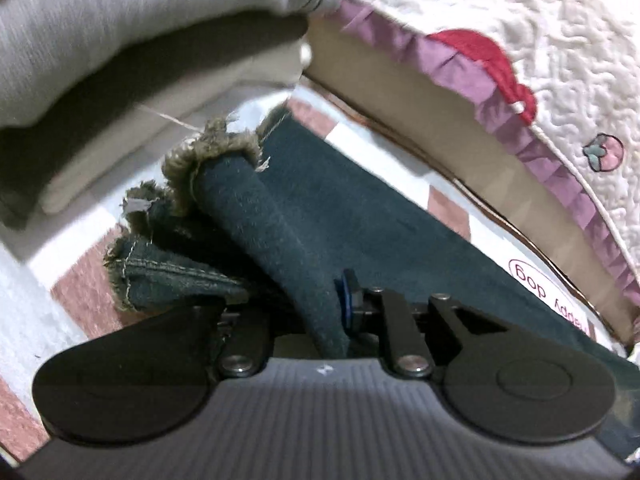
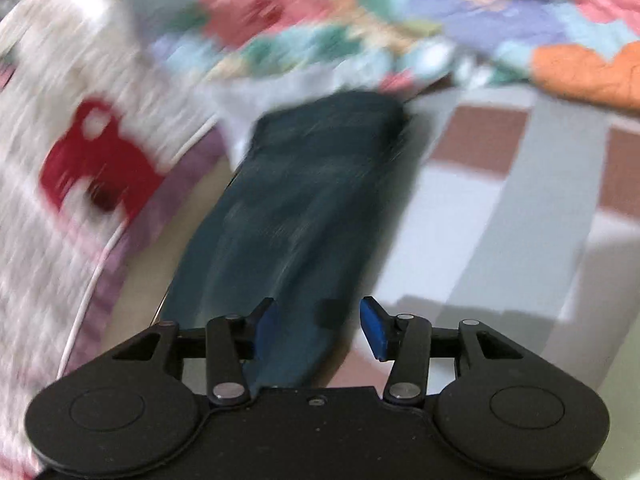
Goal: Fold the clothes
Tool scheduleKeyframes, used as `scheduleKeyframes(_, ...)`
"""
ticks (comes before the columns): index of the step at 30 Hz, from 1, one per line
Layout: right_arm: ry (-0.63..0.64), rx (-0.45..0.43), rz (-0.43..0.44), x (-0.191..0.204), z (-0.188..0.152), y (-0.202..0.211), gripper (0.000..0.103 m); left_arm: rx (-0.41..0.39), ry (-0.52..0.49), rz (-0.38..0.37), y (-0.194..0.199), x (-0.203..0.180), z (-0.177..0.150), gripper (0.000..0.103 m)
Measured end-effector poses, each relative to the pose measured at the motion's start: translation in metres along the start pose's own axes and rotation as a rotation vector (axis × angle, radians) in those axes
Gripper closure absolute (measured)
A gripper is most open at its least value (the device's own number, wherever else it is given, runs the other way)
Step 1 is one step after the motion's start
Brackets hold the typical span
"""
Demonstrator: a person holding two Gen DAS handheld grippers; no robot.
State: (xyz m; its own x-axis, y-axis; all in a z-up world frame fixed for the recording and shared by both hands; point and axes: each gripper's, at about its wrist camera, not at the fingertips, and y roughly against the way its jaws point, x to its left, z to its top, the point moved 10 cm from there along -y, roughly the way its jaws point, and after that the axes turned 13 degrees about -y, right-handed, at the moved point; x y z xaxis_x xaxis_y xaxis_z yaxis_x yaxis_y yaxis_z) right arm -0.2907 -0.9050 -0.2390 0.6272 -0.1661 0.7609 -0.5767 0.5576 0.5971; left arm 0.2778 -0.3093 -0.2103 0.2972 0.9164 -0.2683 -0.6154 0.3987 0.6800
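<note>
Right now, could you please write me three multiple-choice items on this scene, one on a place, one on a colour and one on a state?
1. Where do the folded grey clothes lie in the left wrist view?
A. upper left, beyond the jeans' frayed hem
B. on top of the white quilt
C. between the left gripper's fingers

2. What colour are the jeans?
A. bright red
B. dark blue
C. white

3. How does the right gripper stand?
A. shut on the quilt
B. shut on the jeans
C. open, fingers apart, with the jeans between them

Answers: 1 A, the grey stack fills the upper left corner past the frayed hem. 2 B, the denim is dark blue in both views. 3 C, a clear gap shows between the right pad and the cloth; the left gripper, by contrast, pinches the jeans.
</note>
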Motion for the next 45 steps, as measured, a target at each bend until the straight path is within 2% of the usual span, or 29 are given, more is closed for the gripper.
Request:
scheduleKeyframes(3, -0.021, 0.012, 0.034, 0.003, 0.009, -0.021, 0.048, 0.020, -0.006, -0.030, 0.002, 0.003, 0.002, 0.086)
scheduleKeyframes(4, -0.009, 0.010, 0.032, 0.005, 0.010, -0.028, 0.045, 0.026, 0.002, -0.038, 0.003, 0.003, 0.002, 0.085)
scheduleKeyframes(5, 0.005, 0.005, 0.026, 0.007, 0.011, -0.035, 0.036, 0.030, 0.012, -0.042, 0.003, 0.004, 0.001, 0.085)
scheduleKeyframes(7, 0.025, -0.033, 0.044, 0.014, 0.018, -0.048, 0.029, 0.036, 0.013, -0.027, 0.000, 0.005, -0.001, 0.084)
scheduleKeyframes(8, 0.025, -0.053, 0.066, 0.019, 0.021, -0.053, 0.019, 0.041, -0.003, -0.018, -0.001, 0.003, -0.003, 0.078)
scheduleKeyframes(9, -0.015, -0.063, 0.089, 0.018, 0.026, -0.055, 0.017, 0.054, -0.049, -0.010, -0.006, 0.000, -0.004, 0.072)
scheduleKeyframes(10, -0.070, -0.068, 0.111, 0.014, 0.031, -0.056, 0.018, 0.069, -0.121, 0.008, -0.011, -0.006, -0.005, 0.067)
scheduleKeyframes(12, -0.180, -0.077, 0.155, 0.007, 0.041, -0.058, 0.056, 0.052, -0.242, 0.047, -0.015, -0.017, -0.005, 0.073)
scheduleKeyframes(13, -0.207, -0.068, 0.175, 0.005, 0.044, -0.058, 0.076, 0.033, -0.277, 0.056, -0.013, -0.022, -0.002, 0.091)
scheduleKeyframes(15, -0.129, -0.068, 0.207, 0.019, 0.044, -0.047, 0.081, 0.010, -0.303, 0.059, -0.004, -0.027, 0.006, 0.093)
scheduleKeyframes(16, -0.054, -0.070, 0.222, 0.031, 0.043, -0.039, 0.083, -0.012, -0.278, 0.046, 0.004, -0.028, 0.013, 0.094)
scheduleKeyframes(19, 0.009, -0.056, 0.318, 0.067, 0.046, -0.006, 0.085, -0.080, -0.214, -0.006, 0.032, -0.032, 0.038, 0.094)
scheduleKeyframes(22, 0.104, -0.062, 0.375, 0.106, 0.045, 0.032, 0.086, -0.120, -0.250, -0.007, 0.057, -0.044, 0.062, 0.094)
scheduleKeyframes(26, 0.224, -0.071, 0.389, 0.140, 0.039, 0.081, 0.086, -0.149, -0.205, 0.003, 0.083, -0.035, 0.078, 0.094)
scheduleKeyframes(30, 0.209, -0.061, 0.380, 0.143, 0.031, 0.127, 0.086, -0.150, -0.205, 0.004, 0.125, -0.020, 0.075, 0.095)
scheduleKeyframes(34, 0.105, -0.030, 0.379, 0.125, 0.028, 0.177, 0.086, -0.117, -0.233, 0.001, 0.182, -0.003, 0.059, 0.095)
scheduleKeyframes(36, 0.067, -0.009, 0.373, 0.114, 0.026, 0.197, 0.086, -0.112, -0.238, 0.024, 0.211, 0.006, 0.046, 0.095)
scheduleKeyframes(39, 0.115, 0.015, 0.340, 0.109, 0.024, 0.209, 0.086, -0.118, -0.166, 0.047, 0.233, 0.019, 0.025, 0.095)
scheduleKeyframes(41, 0.124, 0.043, 0.299, 0.106, 0.022, 0.201, 0.086, -0.088, -0.132, 0.061, 0.222, 0.026, 0.013, 0.095)
scheduleKeyframes(43, 0.099, 0.083, 0.253, 0.104, 0.024, 0.175, 0.086, -0.015, -0.103, 0.080, 0.187, 0.026, 0.008, 0.095)
scheduleKeyframes(45, 0.081, 0.125, 0.203, 0.110, 0.026, 0.137, 0.086, 0.039, -0.086, 0.090, 0.145, 0.019, 0.016, 0.095)
